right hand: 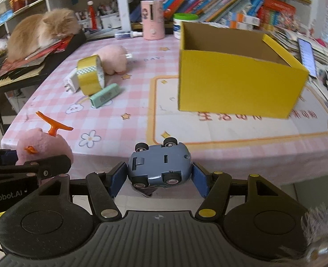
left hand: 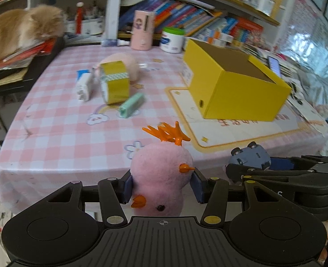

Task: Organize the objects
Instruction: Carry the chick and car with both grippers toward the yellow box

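Left gripper (left hand: 161,185): jaws clamped on pink plush bird (left hand: 161,178).
Right gripper (right hand: 159,178): jaws clamped on upturned blue toy car (right hand: 159,164).
Yellow box (right hand: 237,82): open, on tabletop (right hand: 119,133).

Right gripper (right hand: 159,179) clamps upside-down toy car (right hand: 159,166). Yellow box (right hand: 237,86) ahead-right of it. Pink plush (right hand: 45,148) left, in left gripper (right hand: 19,166).

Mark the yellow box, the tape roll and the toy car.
yellow box (right hand: 237,84), right wrist view, front wall.
tape roll (right hand: 89,76), right wrist view, outer band.
toy car (right hand: 159,162), right wrist view, grey underside.
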{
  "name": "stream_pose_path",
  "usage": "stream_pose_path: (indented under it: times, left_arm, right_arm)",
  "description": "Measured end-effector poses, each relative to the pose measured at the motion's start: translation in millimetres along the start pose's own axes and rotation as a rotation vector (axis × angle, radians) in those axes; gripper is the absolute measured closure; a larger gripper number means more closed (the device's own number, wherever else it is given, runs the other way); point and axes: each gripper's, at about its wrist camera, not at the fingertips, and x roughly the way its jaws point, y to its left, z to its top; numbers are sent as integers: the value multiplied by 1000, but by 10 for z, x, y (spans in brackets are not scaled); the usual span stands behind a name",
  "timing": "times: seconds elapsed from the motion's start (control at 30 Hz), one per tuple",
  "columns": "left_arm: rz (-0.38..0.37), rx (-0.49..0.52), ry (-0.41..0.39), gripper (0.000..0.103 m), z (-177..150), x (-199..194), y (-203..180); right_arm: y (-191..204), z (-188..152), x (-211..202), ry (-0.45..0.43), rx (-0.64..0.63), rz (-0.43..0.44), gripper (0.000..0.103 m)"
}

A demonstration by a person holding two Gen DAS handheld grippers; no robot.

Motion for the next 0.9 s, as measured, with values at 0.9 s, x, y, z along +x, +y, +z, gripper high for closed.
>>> stream_pose_path:
  times: [0.9]
  left_arm:
    - [-207, 230, 39, 53, 33, 214, -855]
  right_arm:
    - [-810, -441, -439, 4, 258, -201, 42]
